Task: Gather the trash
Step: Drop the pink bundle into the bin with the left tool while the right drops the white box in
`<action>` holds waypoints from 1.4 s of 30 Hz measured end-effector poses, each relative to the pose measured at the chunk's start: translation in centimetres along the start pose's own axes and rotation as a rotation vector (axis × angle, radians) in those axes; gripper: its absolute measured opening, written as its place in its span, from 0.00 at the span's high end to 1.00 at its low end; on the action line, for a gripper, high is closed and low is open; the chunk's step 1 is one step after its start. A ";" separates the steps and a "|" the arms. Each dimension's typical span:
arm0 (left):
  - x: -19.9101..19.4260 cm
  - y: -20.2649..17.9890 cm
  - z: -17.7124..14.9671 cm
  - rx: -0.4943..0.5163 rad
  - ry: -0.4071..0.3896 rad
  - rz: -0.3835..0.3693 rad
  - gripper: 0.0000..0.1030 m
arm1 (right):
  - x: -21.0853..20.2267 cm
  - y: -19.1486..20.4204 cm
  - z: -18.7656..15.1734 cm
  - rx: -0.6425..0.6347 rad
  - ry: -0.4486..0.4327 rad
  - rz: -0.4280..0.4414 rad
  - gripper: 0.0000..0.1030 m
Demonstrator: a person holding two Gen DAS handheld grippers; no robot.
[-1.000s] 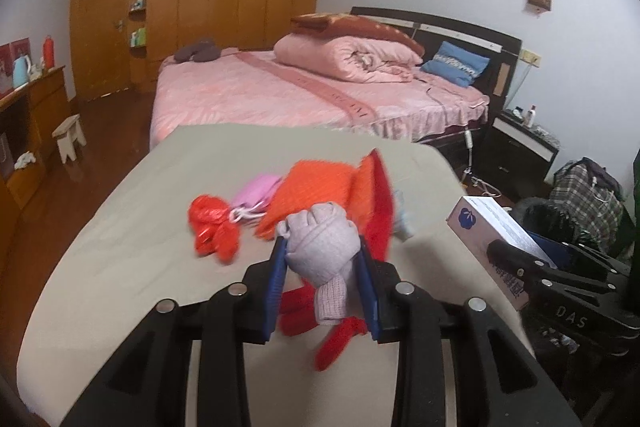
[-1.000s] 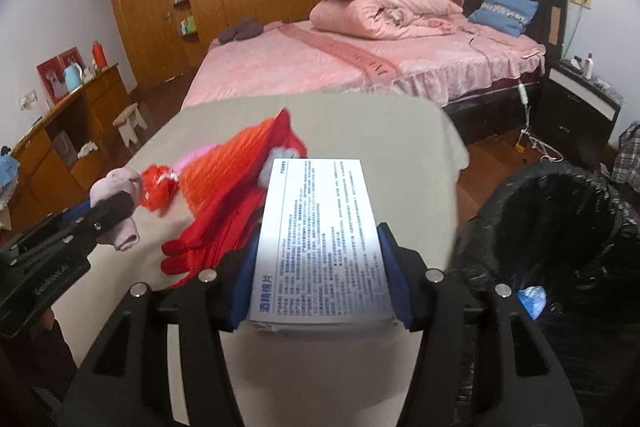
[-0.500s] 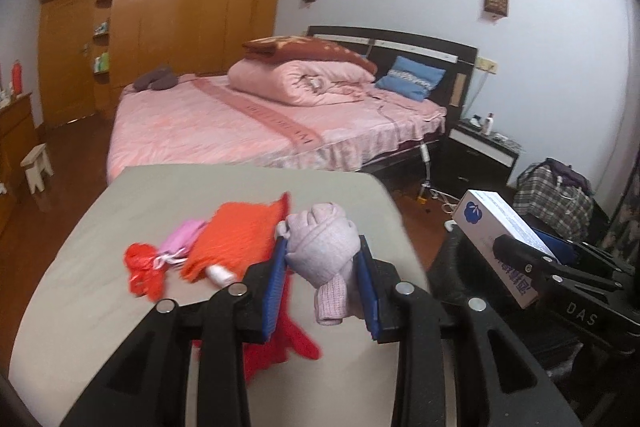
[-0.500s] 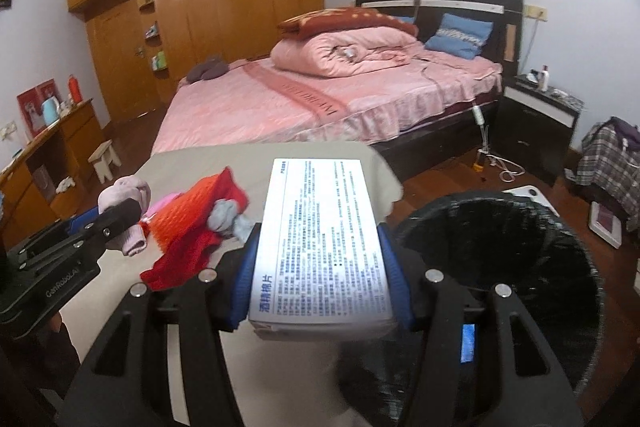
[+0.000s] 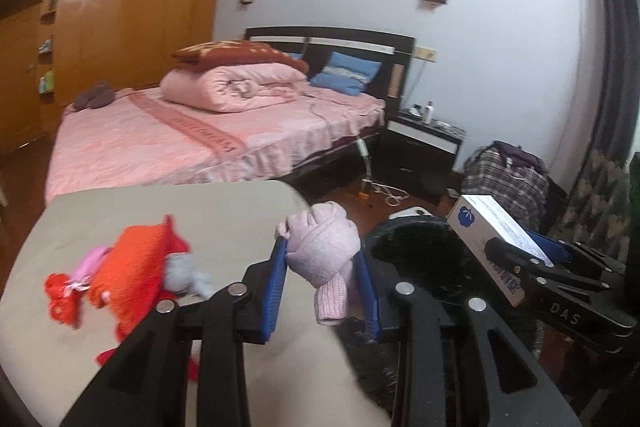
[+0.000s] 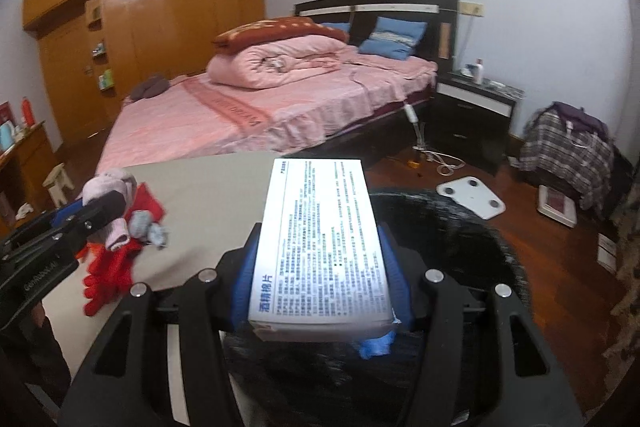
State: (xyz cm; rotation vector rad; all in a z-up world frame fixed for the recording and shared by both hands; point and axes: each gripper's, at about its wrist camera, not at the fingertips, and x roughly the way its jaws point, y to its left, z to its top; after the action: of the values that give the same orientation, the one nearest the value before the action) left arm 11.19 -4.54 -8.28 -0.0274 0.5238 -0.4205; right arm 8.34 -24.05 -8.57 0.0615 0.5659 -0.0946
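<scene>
Bed with pink cover and rolled quilt fills the far side of the room. Bench, draped in beige cloth, carries an orange knit piece with red fabric and small grey bits beside it. Black-lined trash bin stands just beside the bench edge, on the wooden floor. Right tongs clenched on a white printed box, held above the bin's mouth. Left tongs clenched on a pale pink knotted sock bundle, at the bench edge next to the bin rim. White bathroom scale lies on the floor beyond the bin.
</scene>
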 end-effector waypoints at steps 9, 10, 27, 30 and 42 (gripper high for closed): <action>2.8 -5.0 0.2 0.062 0.023 -0.093 0.68 | -0.3 -4.8 -0.8 0.048 -0.003 -0.086 0.48; 3.2 -5.5 0.3 0.068 0.028 -0.102 0.68 | -0.3 -5.3 -0.8 0.052 -0.004 -0.092 0.48; 6.1 -6.7 -0.2 0.063 0.066 -0.169 0.25 | -0.9 -9.1 -1.2 0.103 -0.049 -0.185 0.09; 5.2 -4.8 0.0 0.051 0.042 -0.105 0.16 | -1.1 -8.9 -1.0 0.114 -0.045 -0.161 0.05; -1.2 4.8 -1.4 -0.011 0.006 0.155 0.06 | -0.1 -1.4 -0.8 0.041 -0.020 -0.020 0.05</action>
State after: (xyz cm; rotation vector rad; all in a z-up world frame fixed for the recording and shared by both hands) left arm 11.42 0.47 -9.52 0.0042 0.5305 -0.2664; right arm 7.70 -25.32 -9.21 0.0947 0.5450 -0.1260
